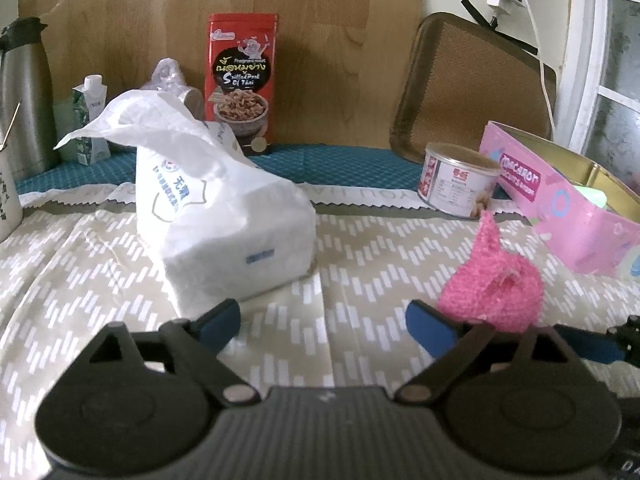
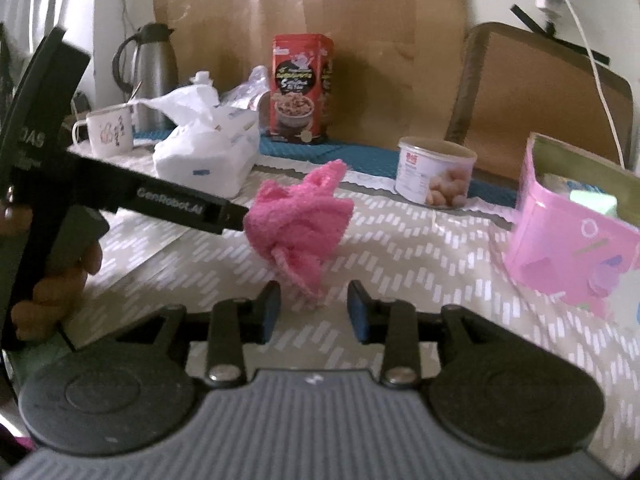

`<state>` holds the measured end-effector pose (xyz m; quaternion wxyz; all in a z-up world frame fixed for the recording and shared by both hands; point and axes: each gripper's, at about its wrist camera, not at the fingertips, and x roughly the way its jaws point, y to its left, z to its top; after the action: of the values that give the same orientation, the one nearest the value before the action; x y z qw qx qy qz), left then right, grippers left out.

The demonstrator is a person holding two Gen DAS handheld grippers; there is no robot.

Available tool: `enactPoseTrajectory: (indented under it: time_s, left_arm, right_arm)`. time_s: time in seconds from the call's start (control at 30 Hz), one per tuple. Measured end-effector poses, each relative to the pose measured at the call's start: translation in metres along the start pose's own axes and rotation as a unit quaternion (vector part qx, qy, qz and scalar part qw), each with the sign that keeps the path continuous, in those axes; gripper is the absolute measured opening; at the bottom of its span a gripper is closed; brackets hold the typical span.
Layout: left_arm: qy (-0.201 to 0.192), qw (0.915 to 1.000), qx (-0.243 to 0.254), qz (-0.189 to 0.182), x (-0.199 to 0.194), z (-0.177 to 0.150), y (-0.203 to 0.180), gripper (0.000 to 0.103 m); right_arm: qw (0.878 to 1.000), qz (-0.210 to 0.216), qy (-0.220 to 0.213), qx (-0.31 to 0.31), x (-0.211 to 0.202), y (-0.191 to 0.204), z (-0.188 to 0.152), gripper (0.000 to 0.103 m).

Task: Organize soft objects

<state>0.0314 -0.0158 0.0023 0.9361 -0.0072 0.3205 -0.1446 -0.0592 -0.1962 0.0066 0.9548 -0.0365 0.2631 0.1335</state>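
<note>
A fuzzy pink cloth [image 2: 296,220] sits bunched on the patterned tablecloth [image 2: 420,272]. My right gripper [image 2: 315,302] is open just in front of it, and the cloth's lower tail lies near the gap without the pads pressing on it. My left gripper [image 1: 324,318] is open wide with nothing between its fingers. The pink cloth [image 1: 492,288] lies just beyond its right finger. In the right wrist view the left gripper's black arm [image 2: 180,204] reaches the cloth's left side. A white soft tissue pack [image 1: 224,220] stands ahead on the left. An open pink tin box [image 1: 568,208] is at the right.
A red snack tin [image 1: 240,80], a small can [image 1: 456,180], a steel thermos [image 1: 22,92], a mug [image 2: 110,130] and a carton [image 1: 86,120] line the back. A brown tray [image 1: 472,88] leans on the wall. A hand [image 2: 60,280] holds the left gripper.
</note>
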Motion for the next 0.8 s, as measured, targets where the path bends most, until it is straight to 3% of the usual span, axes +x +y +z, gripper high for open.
enactPoseTrajectory:
  time_s: [0.33,0.8]
  left_arm:
    - [0.0,0.9998,-0.008,-0.019,-0.001,0.001,0.003,0.1]
    - [-0.003,0.9979,-0.032,-0.057,-0.003,0.002,0.013,0.102]
  right_arm:
    - [0.997,0.032,0.0,0.069,0.0,-0.018,-0.001,0.043]
    - [0.997,0.036,0.008,0.064,0.002,-0.017,0.0,0.052]
